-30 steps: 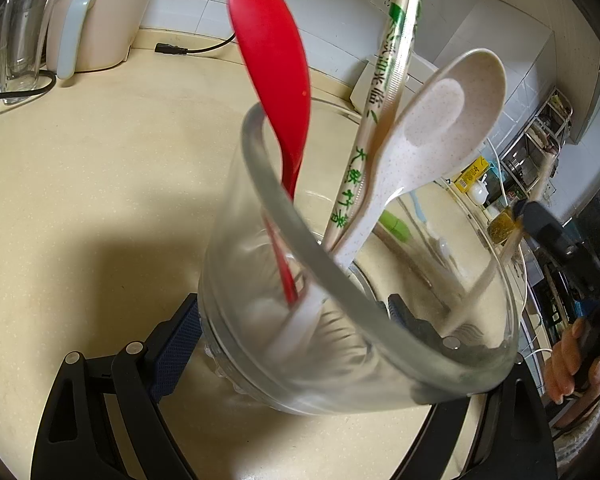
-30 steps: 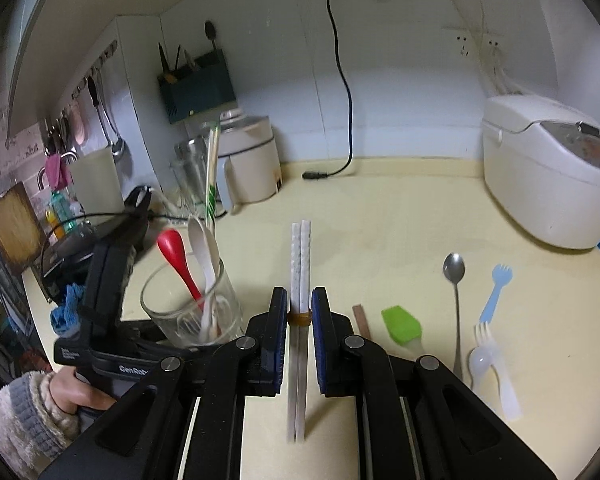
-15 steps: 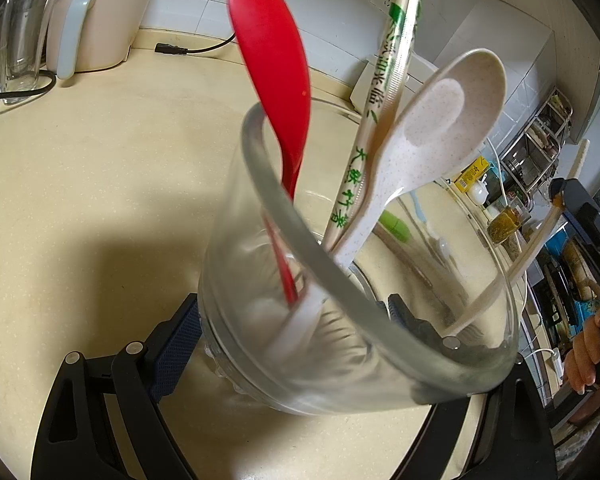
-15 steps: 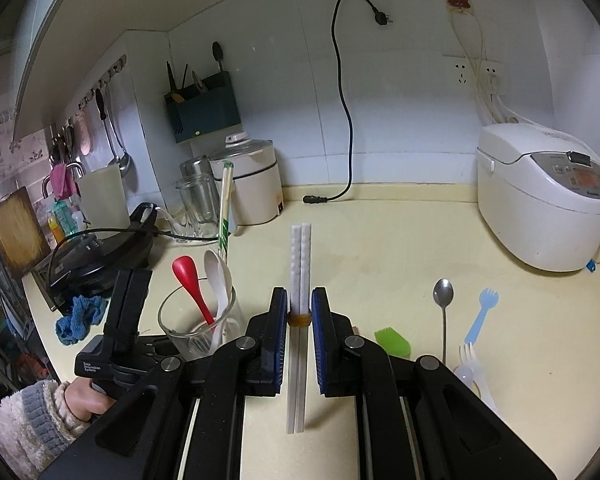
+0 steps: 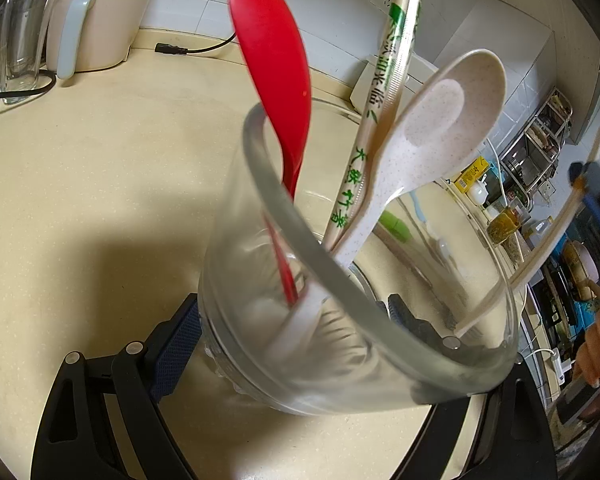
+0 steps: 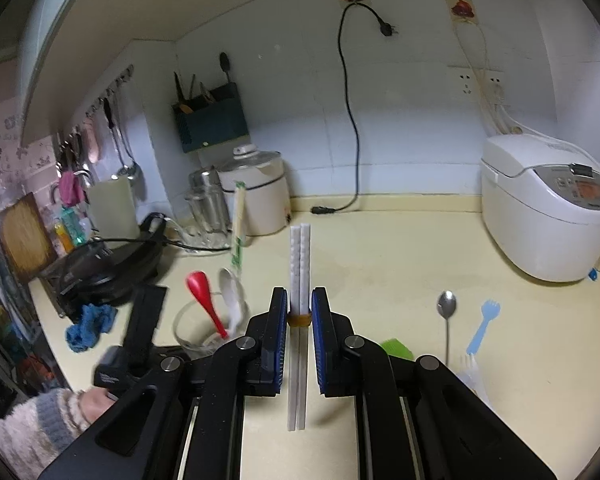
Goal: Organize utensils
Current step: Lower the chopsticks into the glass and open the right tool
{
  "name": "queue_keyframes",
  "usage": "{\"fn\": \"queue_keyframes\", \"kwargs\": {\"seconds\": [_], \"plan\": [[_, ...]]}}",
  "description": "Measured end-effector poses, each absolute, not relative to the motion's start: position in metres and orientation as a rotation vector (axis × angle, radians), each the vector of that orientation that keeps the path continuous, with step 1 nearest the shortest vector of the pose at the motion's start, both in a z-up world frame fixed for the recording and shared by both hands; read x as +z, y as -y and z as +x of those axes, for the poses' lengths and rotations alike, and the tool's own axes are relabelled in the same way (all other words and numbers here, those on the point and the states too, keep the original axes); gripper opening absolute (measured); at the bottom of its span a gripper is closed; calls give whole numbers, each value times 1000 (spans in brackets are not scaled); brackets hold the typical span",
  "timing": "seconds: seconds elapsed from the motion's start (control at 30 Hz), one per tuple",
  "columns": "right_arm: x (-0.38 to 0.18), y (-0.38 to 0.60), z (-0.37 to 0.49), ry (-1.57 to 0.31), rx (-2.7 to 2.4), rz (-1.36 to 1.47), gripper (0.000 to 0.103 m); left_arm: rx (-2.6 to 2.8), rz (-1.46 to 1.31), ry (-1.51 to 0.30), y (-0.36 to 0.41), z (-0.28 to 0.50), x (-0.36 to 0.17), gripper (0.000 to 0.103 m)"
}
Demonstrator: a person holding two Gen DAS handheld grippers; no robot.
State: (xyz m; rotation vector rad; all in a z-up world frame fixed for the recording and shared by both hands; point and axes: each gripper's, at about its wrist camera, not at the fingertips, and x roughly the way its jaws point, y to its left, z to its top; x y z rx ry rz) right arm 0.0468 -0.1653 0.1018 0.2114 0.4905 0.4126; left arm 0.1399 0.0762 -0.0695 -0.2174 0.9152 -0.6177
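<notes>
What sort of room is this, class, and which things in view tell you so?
Most likely a home kitchen: a rice cooker stands on the counter, ladles hang from a wall rail, and a knife holder is fixed to the wall.

Green Chinese characters "天然竹筷" on chopstick wrapper (image 5: 363,148).

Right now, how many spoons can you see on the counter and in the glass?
3: the red spoon and the speckled white spoon stand in the glass; the metal spoon lies on the counter beside the blue fork. Others may be hidden.
</notes>
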Motion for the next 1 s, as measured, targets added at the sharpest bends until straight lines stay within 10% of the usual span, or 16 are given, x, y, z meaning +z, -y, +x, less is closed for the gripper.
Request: {"fn": "queue_keyframes", "kwargs": {"seconds": [1.0], "plan": [[144, 88, 82, -414, 585, 129, 12, -618, -218, -915, -76, 140, -70, 91]]}}
